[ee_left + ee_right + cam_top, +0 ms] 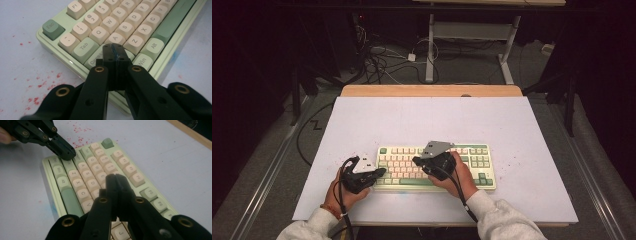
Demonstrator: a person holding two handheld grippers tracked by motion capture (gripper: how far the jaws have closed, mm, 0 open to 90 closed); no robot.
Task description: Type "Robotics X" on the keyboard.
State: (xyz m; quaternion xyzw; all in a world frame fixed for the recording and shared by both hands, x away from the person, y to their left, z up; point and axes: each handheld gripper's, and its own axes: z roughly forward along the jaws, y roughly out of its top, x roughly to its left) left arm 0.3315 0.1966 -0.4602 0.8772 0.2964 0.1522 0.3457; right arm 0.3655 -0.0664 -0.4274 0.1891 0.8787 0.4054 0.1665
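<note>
Cream-and-green blocky plastic keyboard (435, 167)

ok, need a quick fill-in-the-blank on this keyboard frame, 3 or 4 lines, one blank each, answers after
1. Both the left gripper and the right gripper have their jaws ____.
2. The left gripper's tip sits over the keyboard beside the key labelled ____.
3. The green key at the keyboard's top-left corner reads ____.
4. The specks on the white board near the keyboard are ____ in colour.

Missing words: shut; Tab; Esc; red
</note>
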